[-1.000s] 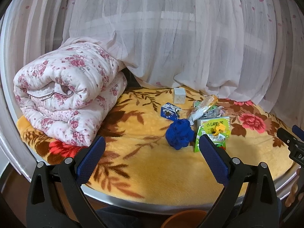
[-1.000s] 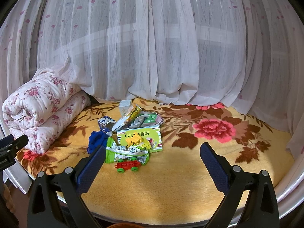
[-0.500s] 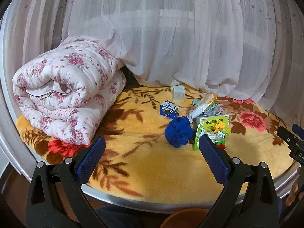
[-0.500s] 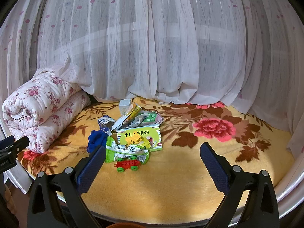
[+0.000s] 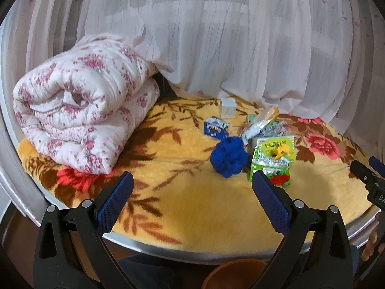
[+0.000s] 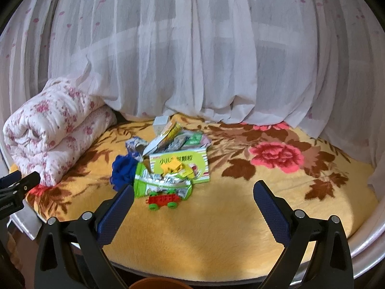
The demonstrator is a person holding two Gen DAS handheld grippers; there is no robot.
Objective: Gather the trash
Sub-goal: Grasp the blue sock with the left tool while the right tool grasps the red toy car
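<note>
Fingers of the left gripper (image 5: 192,192) spread wide, nothing between the blue pads; it hangs above the near edge of the yellow floral blanket (image 5: 192,207). Right gripper (image 6: 192,204) likewise wide apart and empty, over the same edge further right; its tip shows at the right rim of the left wrist view.

Trash lies in a loose cluster toward the back middle of the blanket, well apart from both grippers:
- green box (image 6: 179,166) with yellow label, lying flat
- torn green wrapper (image 6: 156,185) overlapping the box's near left corner
- yellow toy piece (image 6: 172,167) resting on the box
- crumpled wrappers (image 6: 178,139) heaped just behind the box
- small white box (image 5: 227,107), upright, at the very back near the curtain hem
- blue-and-white carton (image 5: 214,128), crumpled, left of the heap
- blue cloth ball (image 5: 228,160) just left of the green wrapper, touching or nearly so

Red toy car (image 6: 163,201) with green wheels sits at the near edge of the cluster, against the green wrapper.

Rolled floral quilt (image 5: 84,120) on the blanket's left end. Sheer curtain (image 6: 192,60) with pink specks hangs behind, its hem pooling on the blanket. Rim of an orange-brown bin (image 5: 235,274) shows at the bottom, below the bed edge
</note>
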